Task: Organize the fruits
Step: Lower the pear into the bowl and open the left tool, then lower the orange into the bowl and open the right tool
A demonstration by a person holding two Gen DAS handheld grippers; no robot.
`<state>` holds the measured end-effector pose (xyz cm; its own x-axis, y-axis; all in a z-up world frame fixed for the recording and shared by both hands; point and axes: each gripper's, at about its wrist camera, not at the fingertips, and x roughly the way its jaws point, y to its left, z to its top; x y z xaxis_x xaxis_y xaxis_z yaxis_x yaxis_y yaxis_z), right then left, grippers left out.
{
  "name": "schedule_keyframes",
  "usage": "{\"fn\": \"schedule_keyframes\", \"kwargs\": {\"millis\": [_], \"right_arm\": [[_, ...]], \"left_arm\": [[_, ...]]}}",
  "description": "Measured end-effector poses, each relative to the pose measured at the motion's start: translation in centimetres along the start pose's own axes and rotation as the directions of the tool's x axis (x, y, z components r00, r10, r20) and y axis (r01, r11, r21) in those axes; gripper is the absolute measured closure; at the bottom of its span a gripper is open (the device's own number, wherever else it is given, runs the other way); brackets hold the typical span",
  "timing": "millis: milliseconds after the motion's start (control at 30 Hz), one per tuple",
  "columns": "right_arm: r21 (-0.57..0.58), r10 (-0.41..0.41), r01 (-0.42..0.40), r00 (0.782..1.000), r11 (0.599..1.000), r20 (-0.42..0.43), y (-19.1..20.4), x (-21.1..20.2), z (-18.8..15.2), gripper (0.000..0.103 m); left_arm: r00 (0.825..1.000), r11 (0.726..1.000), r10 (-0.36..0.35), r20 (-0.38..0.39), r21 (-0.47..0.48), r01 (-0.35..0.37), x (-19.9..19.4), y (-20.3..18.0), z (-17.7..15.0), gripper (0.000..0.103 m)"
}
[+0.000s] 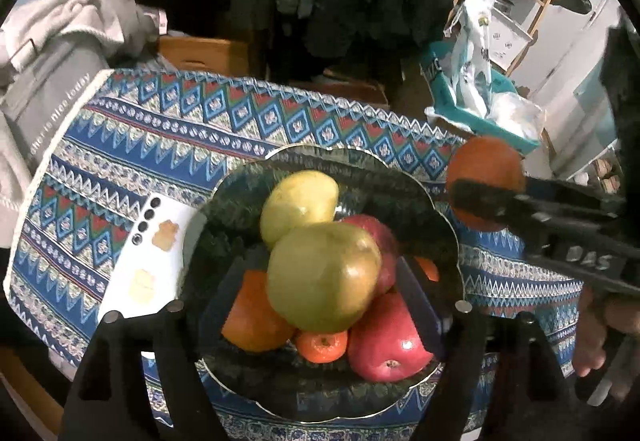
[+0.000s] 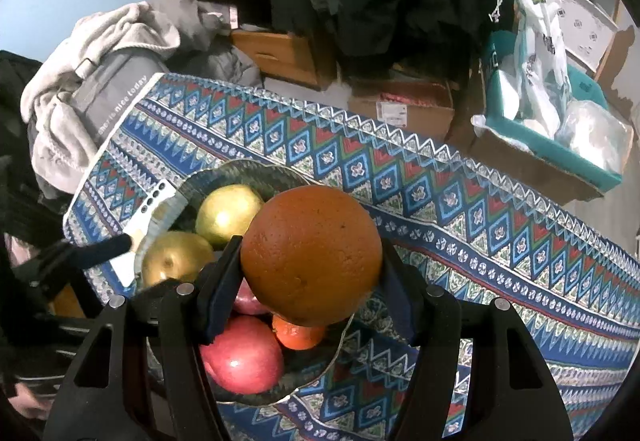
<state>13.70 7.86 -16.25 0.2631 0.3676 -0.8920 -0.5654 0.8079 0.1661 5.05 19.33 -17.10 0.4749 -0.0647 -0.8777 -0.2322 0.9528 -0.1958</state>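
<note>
A dark scalloped plate (image 1: 240,177) on the patterned cloth holds a pile of fruit. On top sits a green apple (image 1: 324,277), with a yellow-green fruit (image 1: 298,201) behind it. Red apples (image 1: 386,341), an orange (image 1: 256,321) and a small tangerine (image 1: 322,345) lie underneath. My left gripper (image 1: 320,281) points down over the pile, open, its pads standing clear either side of the green apple. My right gripper (image 2: 312,253) is shut on a large orange (image 2: 312,253). It hangs above the plate's (image 2: 256,169) right rim and appears at the right of the left wrist view as the large orange (image 1: 486,165).
A white board with holes (image 1: 148,261) lies under the plate's left edge. The patterned cloth (image 2: 460,209) stretches away to the right. Grey towels and a bag (image 2: 100,73) crowd the table's left end. A teal box of plastic bags (image 2: 560,113) and cardboard boxes (image 2: 408,109) stand beyond the far edge.
</note>
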Motion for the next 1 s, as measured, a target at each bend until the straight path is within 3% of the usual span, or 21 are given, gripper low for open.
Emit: {"fn": "schedule_keyframes", "kwargs": {"millis": [233, 567, 1000], "right_arm": [[0.015, 0.010, -0.009, 0.999, 1.000, -0.053, -0.8, 2.2, -0.3, 0.038], [0.011, 0.025, -0.024, 0.994, 1.000, -0.108, -0.4, 4.4, -0.9, 0.037], [-0.016, 0.032, -0.032, 0.999, 0.999, -0.014, 0.9, 0.6, 0.0, 0.036]], "left_arm": [[1.000, 0.998, -0.005, 0.011, -0.059, 0.006, -0.5, 1.4, 0.1, 0.023], [1.000, 0.997, 0.000, 0.017, -0.071, 0.001, -0.8, 2.1, -0.2, 0.023], [0.998, 0.998, 0.001, 0.056, -0.059, 0.002, -2.7, 1.5, -0.4, 0.023]]}}
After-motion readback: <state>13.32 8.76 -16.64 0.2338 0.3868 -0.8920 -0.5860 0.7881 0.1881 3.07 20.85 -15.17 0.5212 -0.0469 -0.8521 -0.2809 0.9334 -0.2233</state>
